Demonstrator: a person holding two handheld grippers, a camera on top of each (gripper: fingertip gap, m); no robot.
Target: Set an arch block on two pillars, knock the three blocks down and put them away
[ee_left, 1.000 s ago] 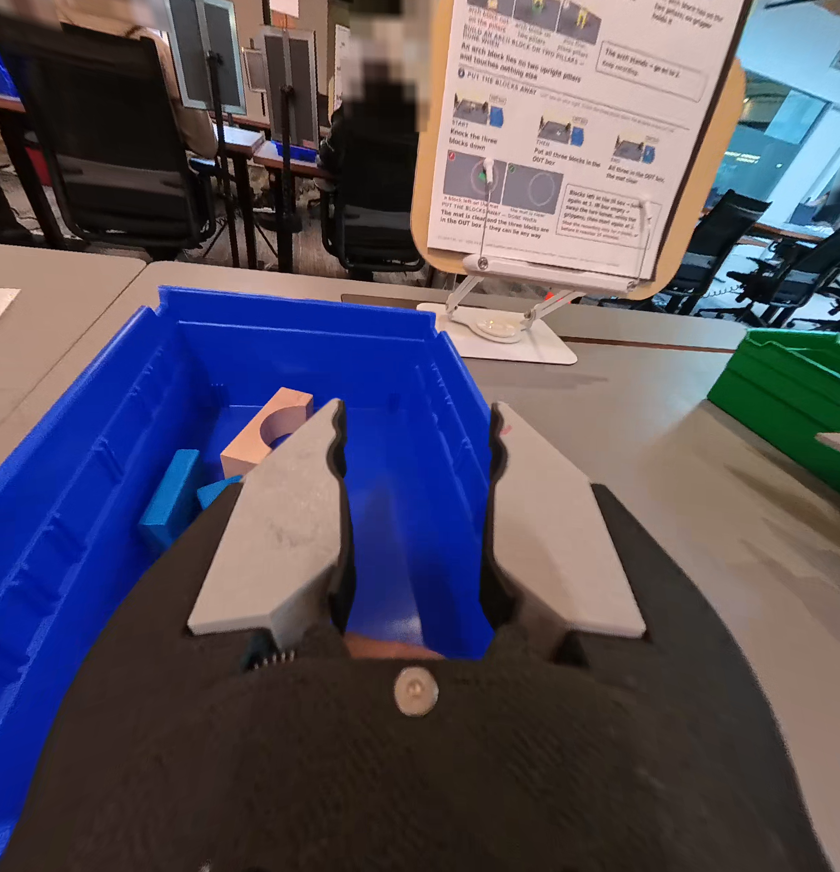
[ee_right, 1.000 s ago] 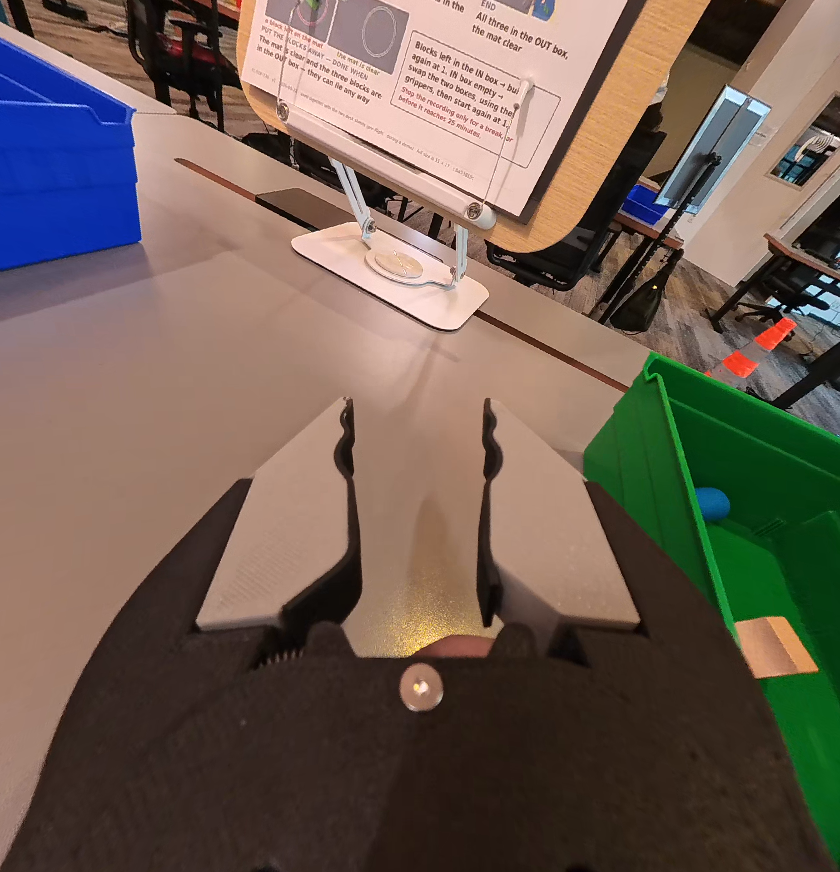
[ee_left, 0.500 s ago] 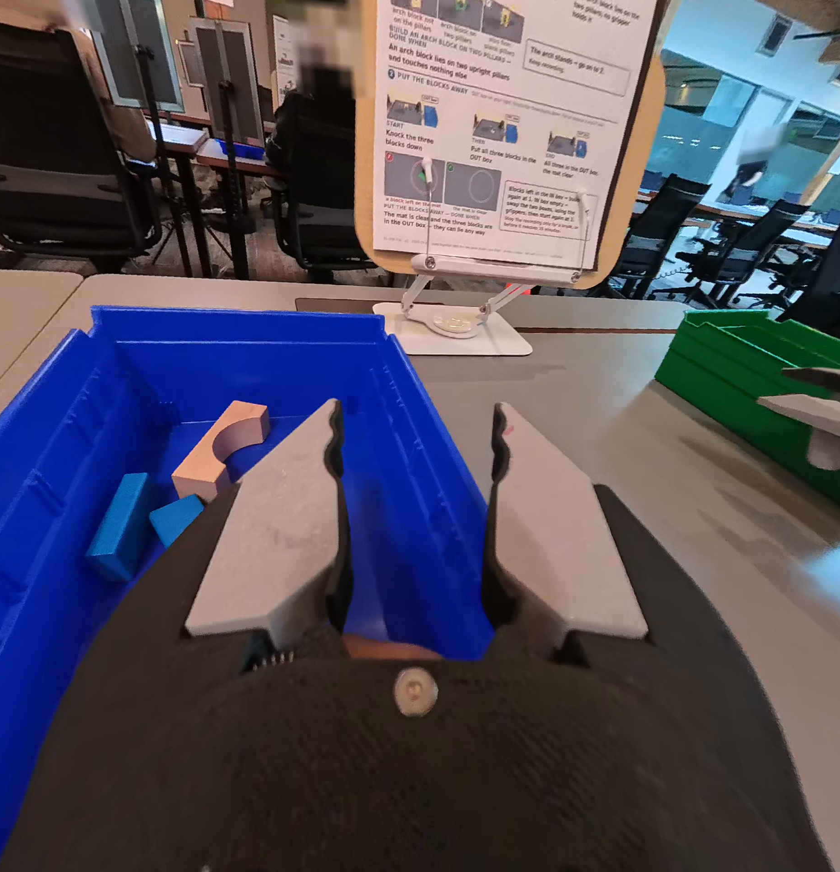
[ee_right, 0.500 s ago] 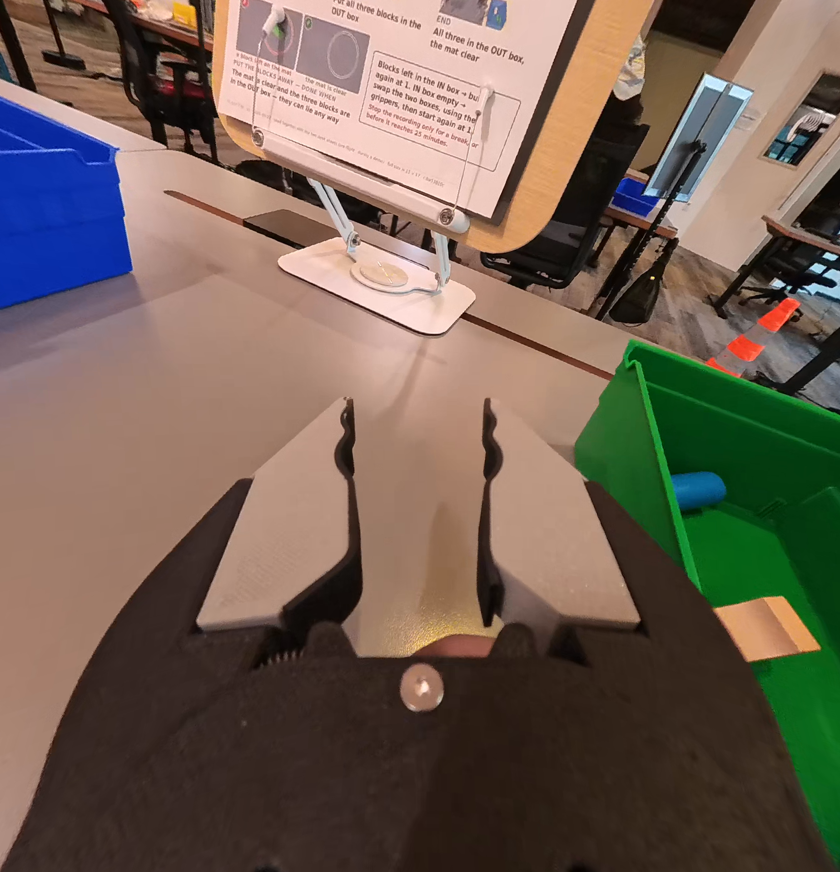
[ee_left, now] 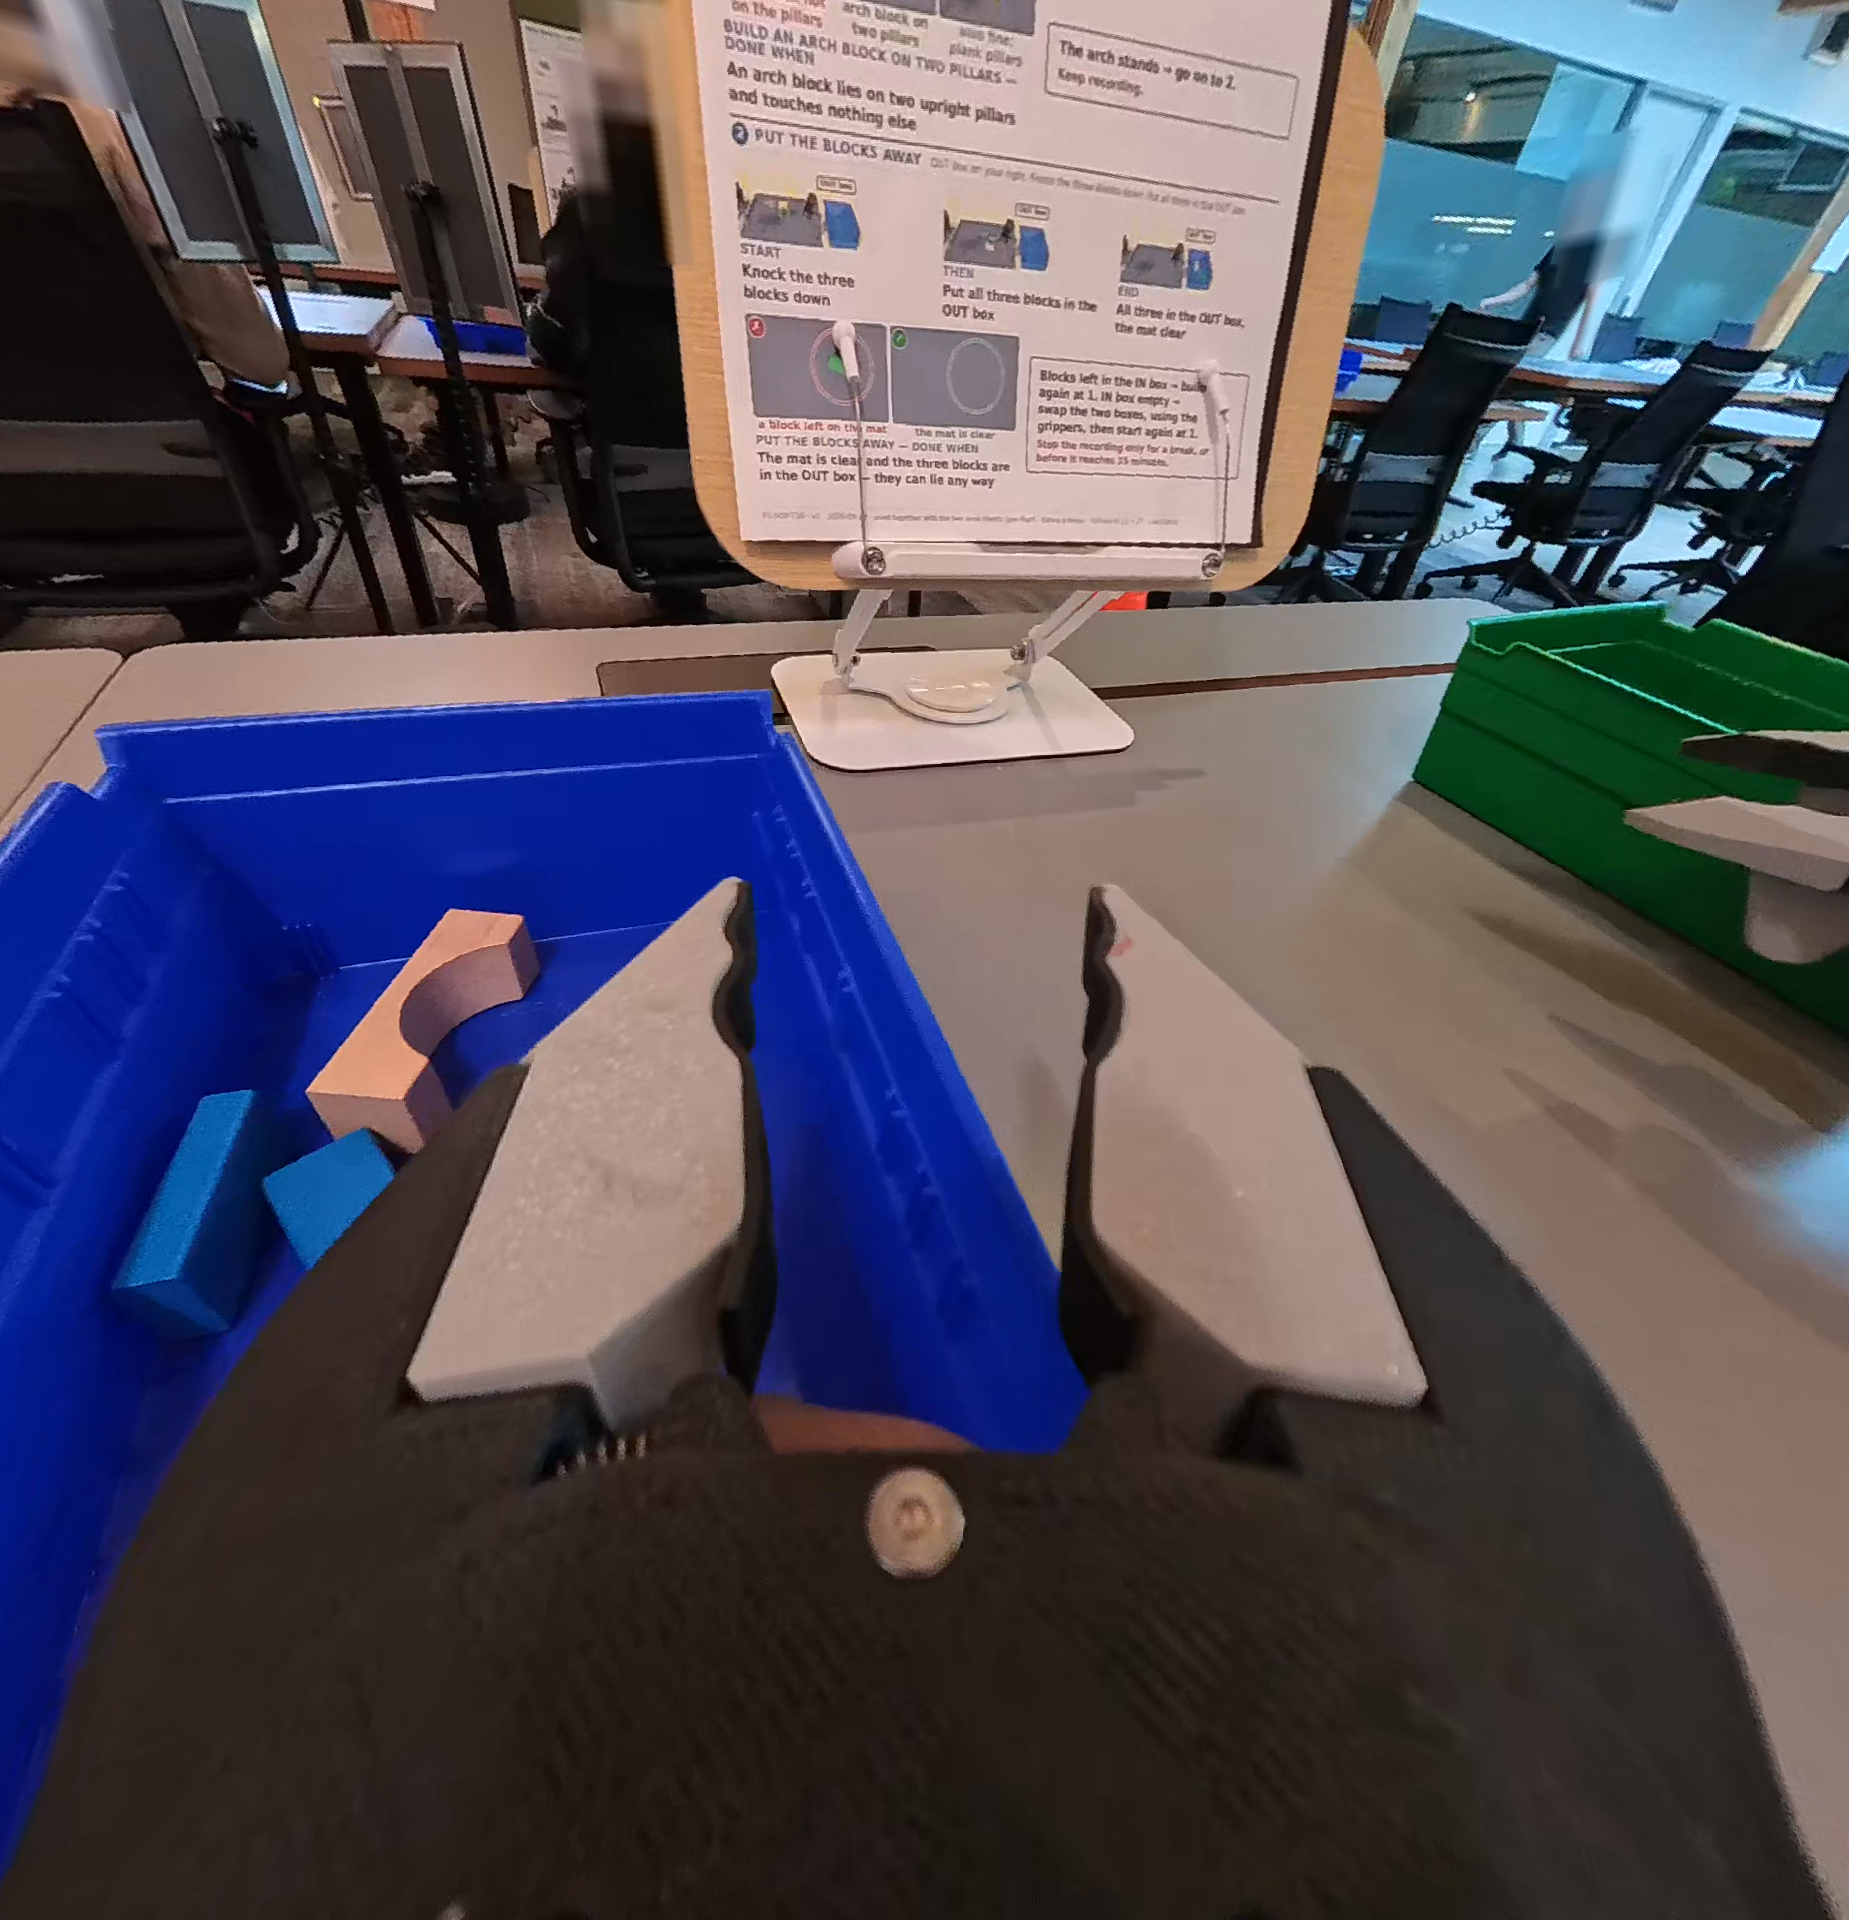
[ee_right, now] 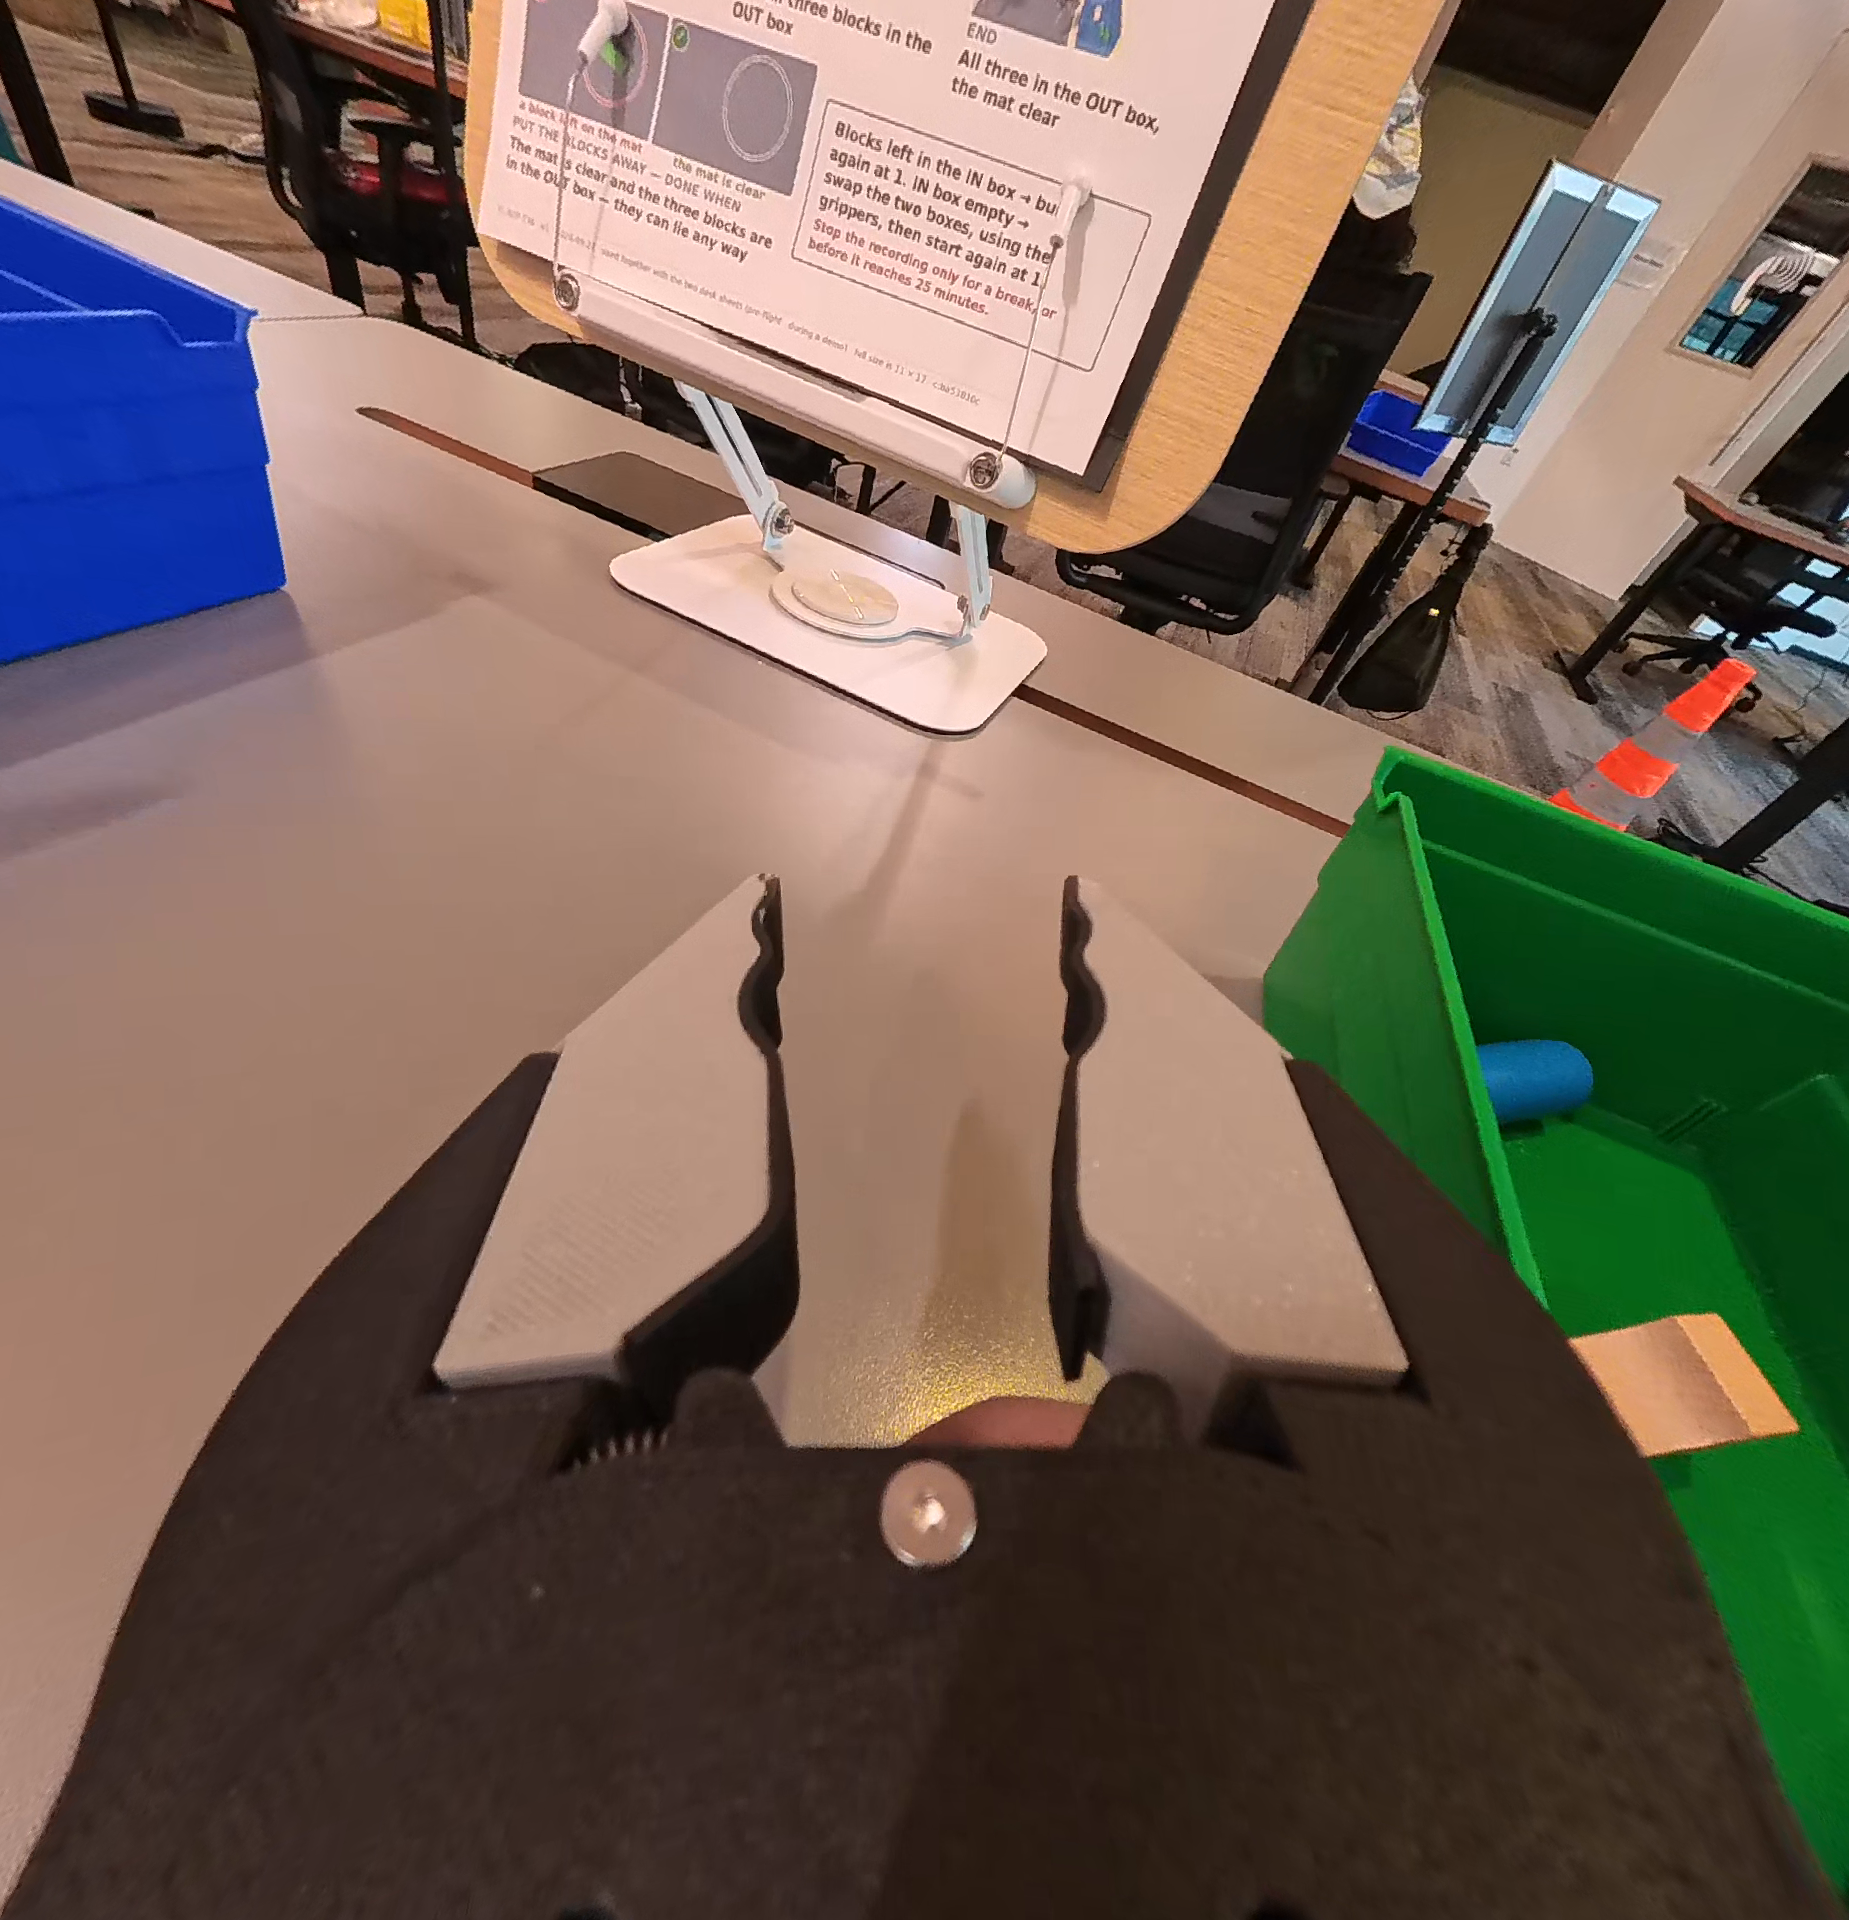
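Observation:
In the left wrist view my left gripper point(ee_left: 915, 914) is open and empty, above the right wall of a blue bin point(ee_left: 452, 748). In that bin lie a wooden arch block point(ee_left: 421, 1023) and two blue blocks point(ee_left: 187, 1210), point(ee_left: 328, 1190). My right gripper point(ee_right: 920, 904) is open and empty over the bare grey table point(ee_right: 380, 883), left of a green bin point(ee_right: 1419, 883). That bin holds a blue cylinder point(ee_right: 1533, 1075) and a wooden block point(ee_right: 1678, 1382). The right gripper's fingers also show in the left wrist view point(ee_left: 1772, 831), in front of the green bin point(ee_left: 1585, 727).
An instruction board on a white stand point(ee_left: 951, 717) is at the table's back middle; it also shows in the right wrist view point(ee_right: 826, 634). The blue bin point(ee_right: 109, 468) is at the far left there. Office chairs and desks lie beyond the table.
My left gripper has drawn back and to the right, so more of the blue bin's inside shows. My right gripper has shifted slightly back. Both stay open and empty.

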